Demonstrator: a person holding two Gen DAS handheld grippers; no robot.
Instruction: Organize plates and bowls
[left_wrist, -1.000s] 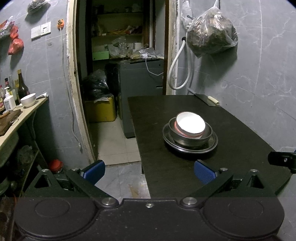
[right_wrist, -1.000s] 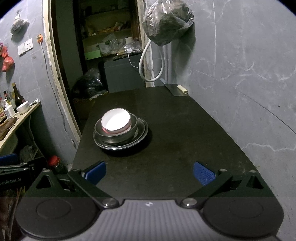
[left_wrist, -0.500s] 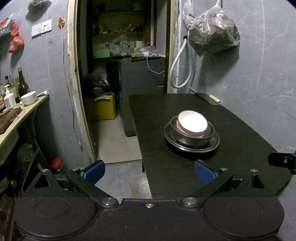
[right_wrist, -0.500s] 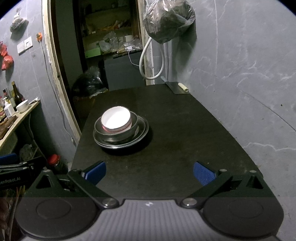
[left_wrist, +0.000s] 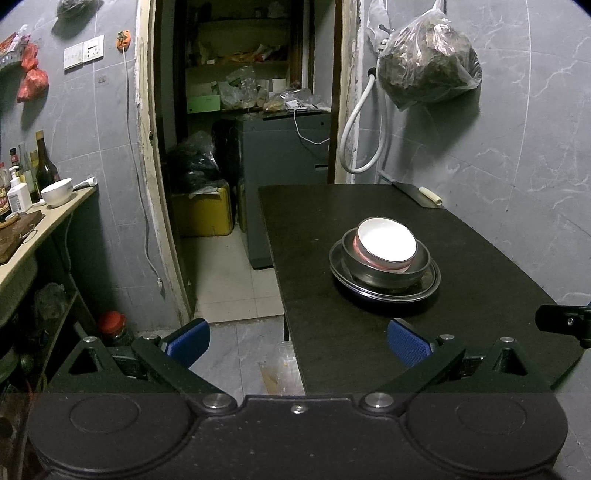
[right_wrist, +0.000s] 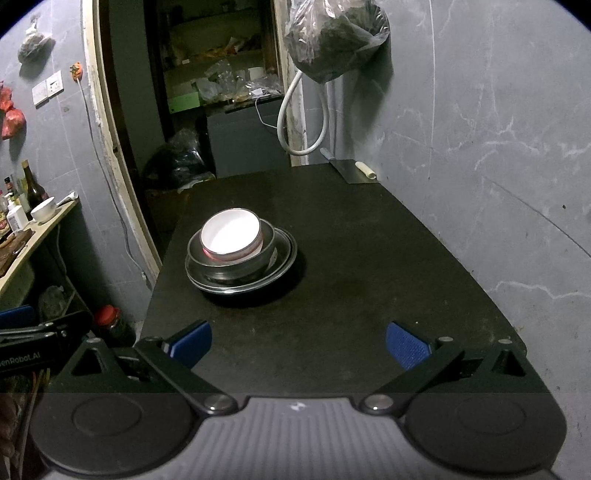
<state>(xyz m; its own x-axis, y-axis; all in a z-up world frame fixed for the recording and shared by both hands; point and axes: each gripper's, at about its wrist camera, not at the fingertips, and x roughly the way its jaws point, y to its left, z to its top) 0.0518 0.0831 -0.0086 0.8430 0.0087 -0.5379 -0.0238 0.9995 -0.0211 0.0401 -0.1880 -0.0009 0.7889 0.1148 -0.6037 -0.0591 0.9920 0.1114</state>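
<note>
A white bowl sits tilted inside a steel bowl, which stands on a steel plate on the black table. The same stack shows in the right wrist view: white bowl, steel bowl, plate. My left gripper is open and empty, back from the stack at the table's near left corner. My right gripper is open and empty above the table's near edge.
A cleaver lies at the table's far right corner by the wall. A doorway to a storeroom opens beyond. A counter with bottles and a white bowl stands on the left. A red-lidded jar is on the floor.
Both grippers have drifted slightly back and up from the stack. The bowls and plate have not moved. Both grippers stay open.
</note>
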